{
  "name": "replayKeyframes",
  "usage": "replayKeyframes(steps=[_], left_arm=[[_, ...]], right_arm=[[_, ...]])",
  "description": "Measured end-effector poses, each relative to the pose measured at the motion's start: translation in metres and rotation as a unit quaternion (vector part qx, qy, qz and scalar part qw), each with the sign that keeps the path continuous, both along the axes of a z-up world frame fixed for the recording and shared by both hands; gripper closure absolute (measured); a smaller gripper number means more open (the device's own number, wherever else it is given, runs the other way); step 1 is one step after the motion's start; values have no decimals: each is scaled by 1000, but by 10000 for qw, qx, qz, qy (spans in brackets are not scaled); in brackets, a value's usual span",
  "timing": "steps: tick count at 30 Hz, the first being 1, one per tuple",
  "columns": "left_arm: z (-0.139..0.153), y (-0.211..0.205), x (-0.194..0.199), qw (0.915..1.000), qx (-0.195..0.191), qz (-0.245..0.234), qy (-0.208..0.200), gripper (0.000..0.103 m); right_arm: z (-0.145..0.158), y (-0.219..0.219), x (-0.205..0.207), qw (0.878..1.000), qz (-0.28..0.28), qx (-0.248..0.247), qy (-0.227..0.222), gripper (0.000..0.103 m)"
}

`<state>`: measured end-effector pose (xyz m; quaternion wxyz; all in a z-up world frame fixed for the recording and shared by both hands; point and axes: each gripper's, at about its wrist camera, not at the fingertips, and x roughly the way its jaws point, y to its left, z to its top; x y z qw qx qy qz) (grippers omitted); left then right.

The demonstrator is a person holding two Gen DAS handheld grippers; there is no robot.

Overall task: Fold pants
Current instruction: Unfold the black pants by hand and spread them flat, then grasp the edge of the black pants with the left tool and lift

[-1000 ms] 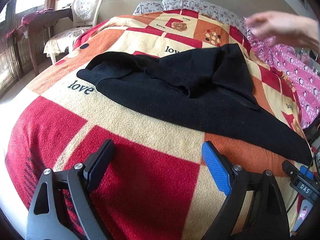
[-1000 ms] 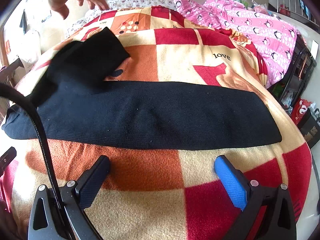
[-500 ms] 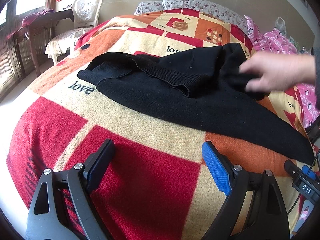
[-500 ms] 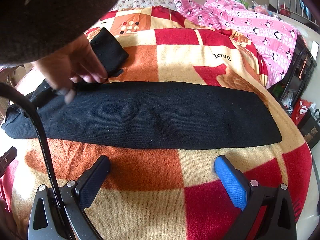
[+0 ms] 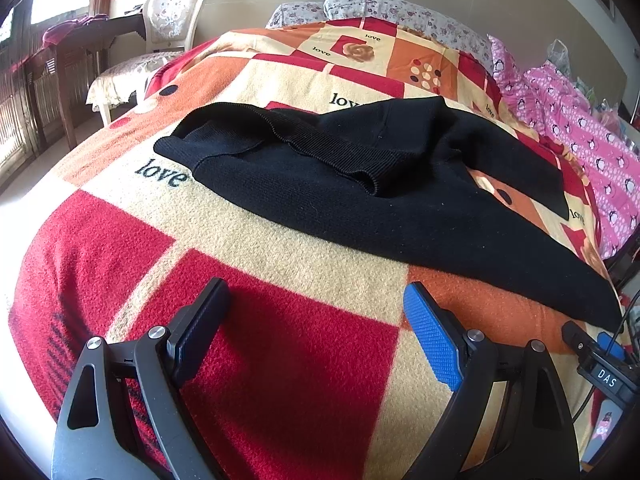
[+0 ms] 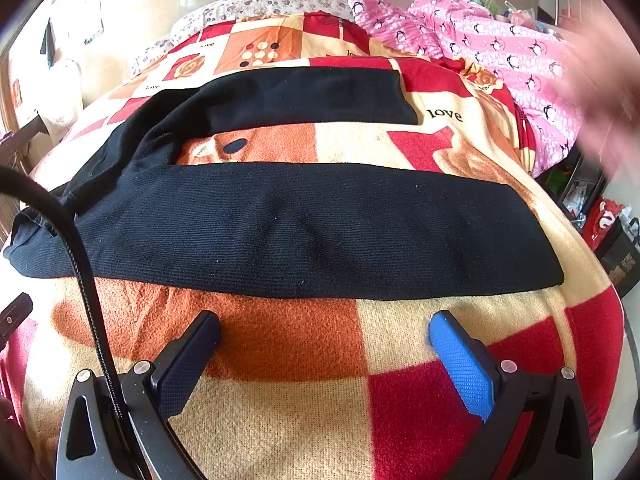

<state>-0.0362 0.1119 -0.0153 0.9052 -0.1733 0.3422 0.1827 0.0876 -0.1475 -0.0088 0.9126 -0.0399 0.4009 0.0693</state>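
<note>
Black knit pants (image 5: 360, 184) lie spread on a red, orange and cream patterned blanket (image 5: 280, 344) on a bed. The waistband is at the left, both legs run to the right, laid out straight and apart, as the right wrist view (image 6: 304, 228) shows. My left gripper (image 5: 316, 304) is open and empty, resting on the blanket just short of the waist end. My right gripper (image 6: 324, 332) is open and empty, resting on the blanket just short of the near leg's edge. A blurred bare hand (image 6: 604, 92) is at the right edge.
A pink penguin-print quilt (image 6: 500, 52) lies along the bed's far right side. Floral pillows (image 5: 384, 12) are at the head. A white chair (image 5: 160, 40) and a dark wooden table (image 5: 76, 40) stand left of the bed. Bags and boxes (image 6: 608, 232) sit on the floor at right.
A bare hand pulled the folded-back far leg out straight to the right, then withdrew to the right edge. Both grippers stayed still.
</note>
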Motion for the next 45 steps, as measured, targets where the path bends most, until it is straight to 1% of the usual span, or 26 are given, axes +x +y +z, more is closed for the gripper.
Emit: replayKeyframes(steps=[5,8,9,10,12,14,16,18,20,21,23,25,26,28,29,31,32,33,35,37,38,39,41,42,43,45], left_arm=[[0,0,2,9999,34,-5,100,14],[1,-2,6,9996,108,-88,255,14],[2,0,6,9995,25,-165,268,14],[5,5,4,9994,-169,-233,202,14],[19,18,-4,9963,-728,-372,-281,14],[40,30,-8,9894,-1081,-481,-843,14],[55,39,-2,9817,-1372,-710,-1118,14],[64,41,15,9741,-1586,-1120,-1159,14],[60,42,39,9659,-1874,-1515,-949,14],[54,43,52,9599,-2116,-1661,-792,14],[43,47,77,9472,-2672,-1716,-445,14],[27,54,95,9301,-3307,-1588,-183,14],[17,57,102,9189,-3662,-1469,7,14],[-1,68,112,8880,-4432,-1222,124,14],[-4,73,114,8784,-4642,-1141,64,14],[-1,80,120,8703,-4806,-1080,66,14],[3,82,124,8700,-4809,-1085,42,14],[10,86,129,8763,-4694,-1086,1,14],[22,96,142,8958,-4332,-991,3,14],[39,117,159,9209,-3835,-701,63,15],[62,136,166,9371,-3446,-528,-153,19],[81,151,169,9480,-3108,-463,-497,19],[128,183,161,9639,-2385,-284,-1152,19],[140,193,155,9669,-2174,-240,-1318,19],[147,202,147,9675,-2112,-186,-1379,19],[144,213,133,9695,-2093,-203,-1262,19]], right_arm=[[0,-1,0,10000,3,-2,-1,0],[0,-1,0,10000,7,-2,-3,0],[1,-2,0,10000,-30,8,-16,0],[0,1,2,9995,-318,-32,-4,0],[0,13,2,9973,-725,-53,-71,0],[0,16,-2,9962,-854,-50,-178,0],[0,15,-2,9962,-848,-14,-174,0],[0,15,-3,9963,-845,-23,-181,0],[0,12,1,9963,-842,-32,-188,0],[0,13,1,9962,-840,-77,-191,0],[0,12,0,9963,-836,-50,-186,0],[0,9,1,9970,-769,18,-125,0],[2,8,1,9977,-665,74,-69,0],[7,1,1,9993,-241,252,112,0],[9,-4,0,9992,86,353,164,0],[10,-14,-2,9951,707,672,175,0],[8,-21,-6,9928,695,975,10,0],[7,-25,-10,9915,691,1101,-100,0],[6,-22,-12,9928,653,991,-133,0],[4,-11,-13,9962,621,605,-107,0],[3,-5,-13,9973,605,412,-93,0],[2,1,-14,9981,588,193,-78,0],[1,7,-15,9982,590,10,-100,0],[1,4,-15,9982,593,61,-84,0],[1,2,-15,9980,602,140,-91,0],[1,-2,-19,9978,607,237,-108,0]])
